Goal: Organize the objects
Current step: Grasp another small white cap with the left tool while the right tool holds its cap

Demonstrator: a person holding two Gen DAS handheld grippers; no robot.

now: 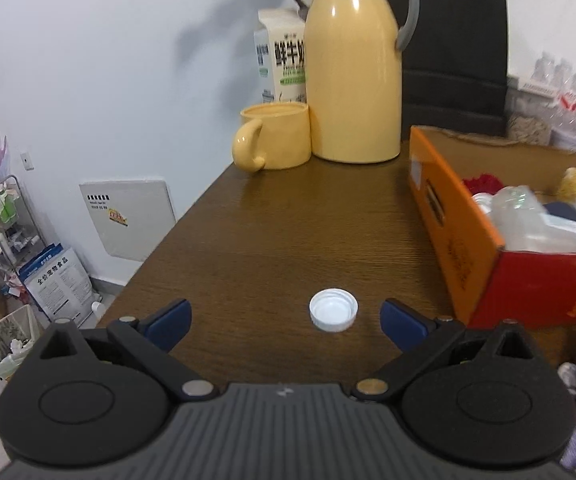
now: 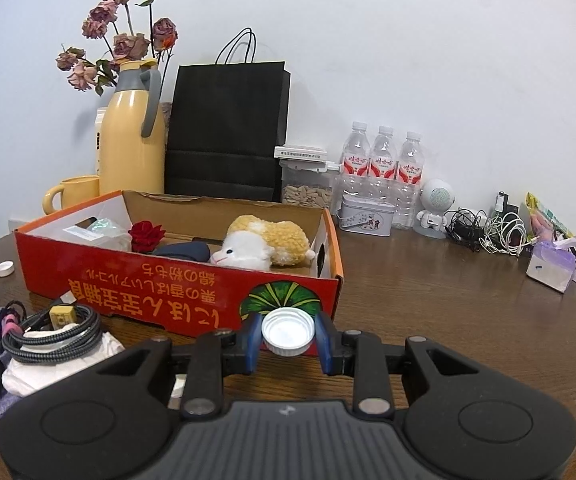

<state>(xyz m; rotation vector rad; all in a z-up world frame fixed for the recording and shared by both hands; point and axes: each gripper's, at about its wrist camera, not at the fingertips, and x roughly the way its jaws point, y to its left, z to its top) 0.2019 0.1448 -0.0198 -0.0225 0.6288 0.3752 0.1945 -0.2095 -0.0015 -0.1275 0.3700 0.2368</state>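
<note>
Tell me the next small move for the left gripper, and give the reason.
Probably ease the left gripper forward and down so its open fingers straddle the white cap, then close. The cap lies loose on the table just ahead, while the right gripper already holds another cap.

The right gripper [image 2: 288,340] has its jaws closed on a white bottle cap [image 2: 288,331], open side up, pinched between the blue pads just in front of the red cardboard box [image 2: 192,292]. Inside the box lie a plush sheep [image 2: 266,246], a red rose [image 2: 146,236] and some clear plastic. A second white cap [image 2: 3,269] sits on the brown surface [image 2: 447,300] left of the box. Behind the box stand a yellow jug [image 2: 130,144], a yellow mug [image 2: 74,192] and a black paper bag [image 2: 228,128]. Three water bottles [image 2: 383,168] line the wall. A coiled cable [image 2: 56,334] rests at the near left.
</note>
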